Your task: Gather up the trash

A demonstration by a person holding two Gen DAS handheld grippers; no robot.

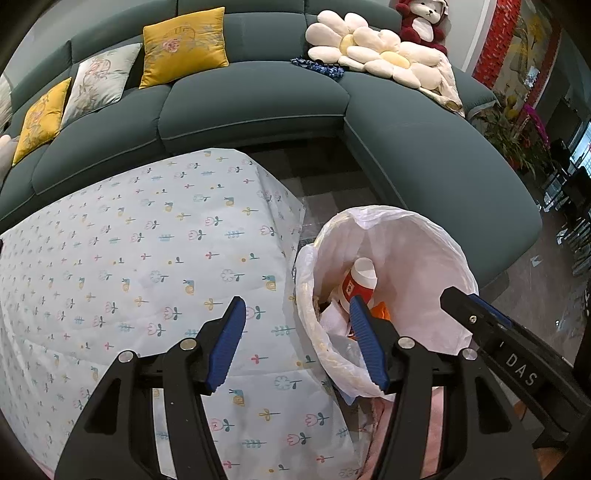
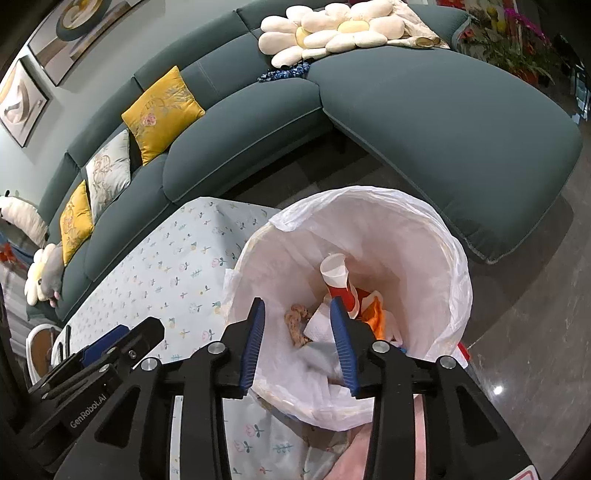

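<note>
A bin lined with a white plastic bag (image 2: 424, 236) stands on the floor just beside the corner of a table covered with a flowered cloth (image 1: 147, 258), and the trash lies in the bottom of it: a red and white paper cup (image 2: 338, 278) leaning on its side with its open mouth up, an orange wrapper (image 2: 375, 314) next to it, crumpled white tissue (image 2: 319, 326) and a brown, lumpy scrap (image 2: 297, 325). In the left wrist view the same cup (image 1: 360, 280) shows against the inner wall of the bag (image 1: 406, 251). The right gripper (image 2: 298, 345) hangs over the mouth of the bin with its blue-padded fingers spread apart and nothing between them; the trash lies below it, not touched. The left gripper (image 1: 297, 341) is beside it, over the edge of the table, also spread wide and holding nothing; its right finger overlaps the rim of the bag in the picture, though whether it touches cannot be told. Each gripper shows at the edge of the other's view. Behind the table runs a dark green sofa (image 1: 258, 103) with yellow cushions (image 1: 184, 46) and pale patterned ones, two cream flower-shaped pillows (image 1: 369, 48) and a red and white stuffed bear (image 1: 421, 22). Framed pictures (image 2: 22, 99) hang on the wall.
</note>
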